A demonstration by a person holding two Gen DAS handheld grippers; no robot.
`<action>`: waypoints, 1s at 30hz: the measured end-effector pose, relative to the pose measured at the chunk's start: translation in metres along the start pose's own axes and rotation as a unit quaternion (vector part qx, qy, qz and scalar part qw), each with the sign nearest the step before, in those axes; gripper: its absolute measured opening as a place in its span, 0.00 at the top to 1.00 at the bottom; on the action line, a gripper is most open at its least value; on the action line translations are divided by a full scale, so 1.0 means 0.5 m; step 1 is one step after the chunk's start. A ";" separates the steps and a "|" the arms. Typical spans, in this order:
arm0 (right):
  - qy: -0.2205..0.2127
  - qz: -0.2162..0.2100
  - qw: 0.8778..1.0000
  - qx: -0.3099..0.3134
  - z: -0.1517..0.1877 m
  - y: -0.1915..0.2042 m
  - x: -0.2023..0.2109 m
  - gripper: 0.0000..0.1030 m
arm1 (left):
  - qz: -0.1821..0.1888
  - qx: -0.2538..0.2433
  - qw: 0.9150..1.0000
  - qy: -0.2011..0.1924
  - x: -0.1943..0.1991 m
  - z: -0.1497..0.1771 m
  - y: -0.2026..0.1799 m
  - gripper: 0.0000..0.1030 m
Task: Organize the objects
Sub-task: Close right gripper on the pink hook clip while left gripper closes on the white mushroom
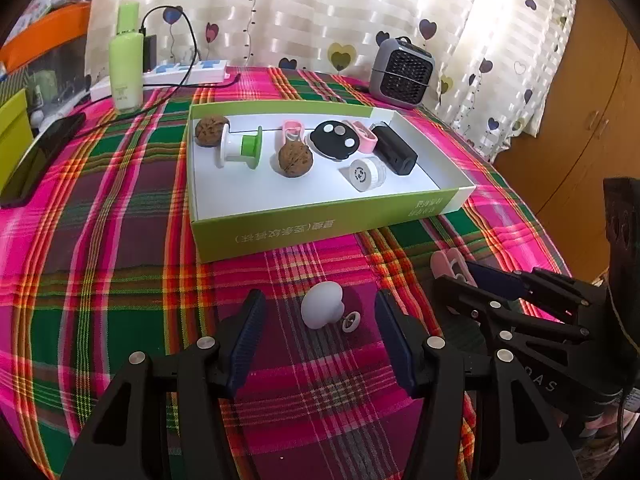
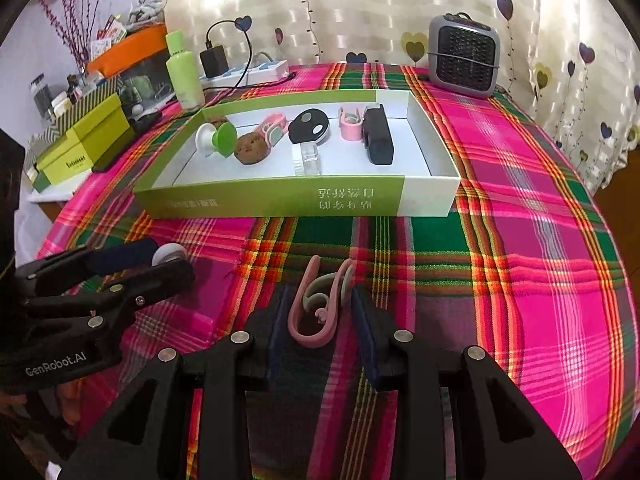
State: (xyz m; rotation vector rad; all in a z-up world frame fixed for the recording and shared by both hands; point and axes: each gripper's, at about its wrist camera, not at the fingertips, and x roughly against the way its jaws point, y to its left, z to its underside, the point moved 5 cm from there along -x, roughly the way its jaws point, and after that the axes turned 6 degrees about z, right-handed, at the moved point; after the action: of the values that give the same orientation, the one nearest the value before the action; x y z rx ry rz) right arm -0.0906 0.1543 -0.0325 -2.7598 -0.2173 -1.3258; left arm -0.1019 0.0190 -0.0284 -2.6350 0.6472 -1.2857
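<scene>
In the left wrist view, the left gripper [image 1: 320, 328] hangs low over the plaid tablecloth [image 1: 120, 240] with its jaws spread wide apart. A white mushroom-shaped knob [image 1: 322, 310] lies on its side on the cloth between the two fingers, touching neither, its small metal stud pointing toward the right finger. Beyond it, toward the far edge of the table, sits the shallow green-and-white box [image 1: 280, 232]. Inside the box, a walnut [image 1: 212, 130] lies in the far left corner beside a white-and-green spool [image 1: 240, 147]; a second walnut [image 1: 295, 159] sits near the middle, a black oval piece [image 1: 334, 139] behind it, a white round case [image 1: 366, 174] near the front wall and a black block [image 1: 394, 150] toward the right wall. The right gripper [image 1: 464, 276] shows at the right edge, a pink clip [image 1: 448, 262] at its tips.

In the right wrist view, the right gripper [image 2: 320, 312] rests near the table's near edge with its jaws partly apart around the pink clip [image 2: 320, 304]; whether the pads touch it cannot be told. The box [image 2: 280, 200] lies ahead, a green bottle [image 2: 185, 76] and a grey heater [image 2: 464, 56] standing at the far edge. The left gripper [image 2: 160, 264] enters from the left, the white knob [image 2: 170, 255] at its tips.
</scene>
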 end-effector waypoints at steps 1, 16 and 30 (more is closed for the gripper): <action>0.000 0.004 1.000 0.004 -0.001 0.002 -0.001 0.68 | -0.001 -0.001 1.000 -0.001 0.000 -0.001 -0.001 0.46; 0.000 0.001 1.000 -0.004 -0.001 -0.006 -0.004 0.68 | -0.009 -0.003 1.000 -0.002 -0.006 -0.002 -0.004 0.47; -0.001 -0.007 1.000 -0.010 0.000 -0.007 -0.004 0.68 | -0.018 0.009 1.000 -0.007 -0.007 -0.005 0.008 0.72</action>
State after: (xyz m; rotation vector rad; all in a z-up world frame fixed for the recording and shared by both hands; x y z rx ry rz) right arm -0.0926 0.1577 -0.0340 -2.7820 -0.2236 -1.3358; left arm -0.1070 0.0172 -0.0307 -2.6507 0.5874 -1.2755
